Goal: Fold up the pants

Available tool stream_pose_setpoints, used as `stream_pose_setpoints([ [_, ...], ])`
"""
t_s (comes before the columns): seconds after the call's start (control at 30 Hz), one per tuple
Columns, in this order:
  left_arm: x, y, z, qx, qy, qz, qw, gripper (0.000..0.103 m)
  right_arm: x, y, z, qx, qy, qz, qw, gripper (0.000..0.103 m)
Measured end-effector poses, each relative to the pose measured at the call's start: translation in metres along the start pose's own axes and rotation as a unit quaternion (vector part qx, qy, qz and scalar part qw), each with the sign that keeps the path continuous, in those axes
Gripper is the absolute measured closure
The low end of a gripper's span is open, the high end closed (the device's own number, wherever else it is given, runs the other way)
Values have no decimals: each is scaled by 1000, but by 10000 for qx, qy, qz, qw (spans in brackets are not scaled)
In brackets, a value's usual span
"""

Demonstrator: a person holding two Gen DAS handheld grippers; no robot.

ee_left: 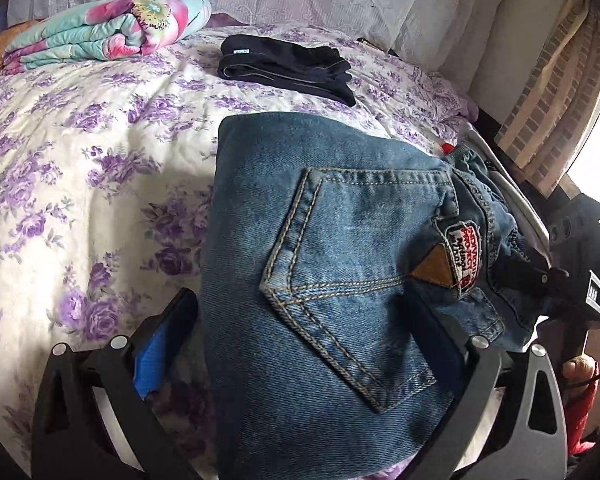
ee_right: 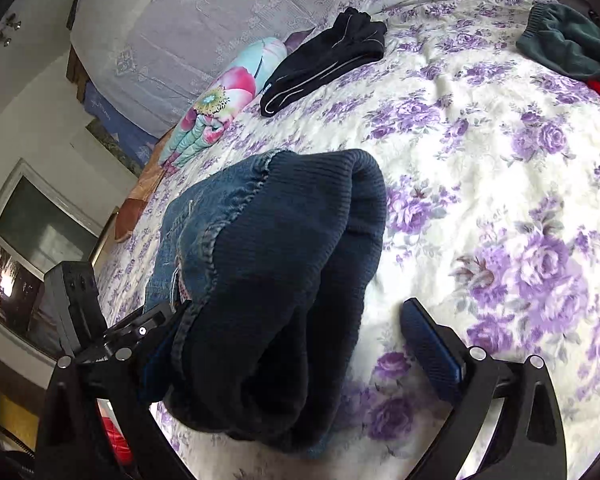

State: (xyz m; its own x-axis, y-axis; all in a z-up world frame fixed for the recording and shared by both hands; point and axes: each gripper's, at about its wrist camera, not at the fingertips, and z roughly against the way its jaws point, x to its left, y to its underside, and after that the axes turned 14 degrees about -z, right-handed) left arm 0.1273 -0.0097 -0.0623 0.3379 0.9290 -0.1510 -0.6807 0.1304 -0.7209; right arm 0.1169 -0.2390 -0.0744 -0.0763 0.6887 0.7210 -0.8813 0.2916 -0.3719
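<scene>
Bed (ee_left: 80, 168), purple floral quilt. Folded jeans (ee_left: 300, 280) lie mid-bed, between both tools. Left tool (ee_left: 300, 340) and right tool (ee_right: 284, 344) both spread wide, gripping nothing. Denim heavy, stiffish, non-slip; best grab: ribbed waistband (ee_right: 300, 240).

Jeans (ee_left: 320, 264) lie on the bed (ee_left: 80, 184), folded pants (ee_left: 284, 66) behind.

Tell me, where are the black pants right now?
The folded black pants lie on the flowery bedspread past the jeans, right of the rolled flowery quilt in the left wrist view.
</scene>
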Motion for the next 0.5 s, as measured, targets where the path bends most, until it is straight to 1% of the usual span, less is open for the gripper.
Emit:
stream_pose_setpoints([
  [0.1,-9,2,4,-109,-305,-181,9993,4,2,-7,-9,49,-103,-100,9999,3],
  [0.2,-16,2,8,-206,-594,-358,9974,4,4,-6,-14,12,-157,11,9999,3],
  [0.5,-24,4,14,-317,-914,-548,9938,4,1,-6,-10,-162,-227,126,9995,3],
])
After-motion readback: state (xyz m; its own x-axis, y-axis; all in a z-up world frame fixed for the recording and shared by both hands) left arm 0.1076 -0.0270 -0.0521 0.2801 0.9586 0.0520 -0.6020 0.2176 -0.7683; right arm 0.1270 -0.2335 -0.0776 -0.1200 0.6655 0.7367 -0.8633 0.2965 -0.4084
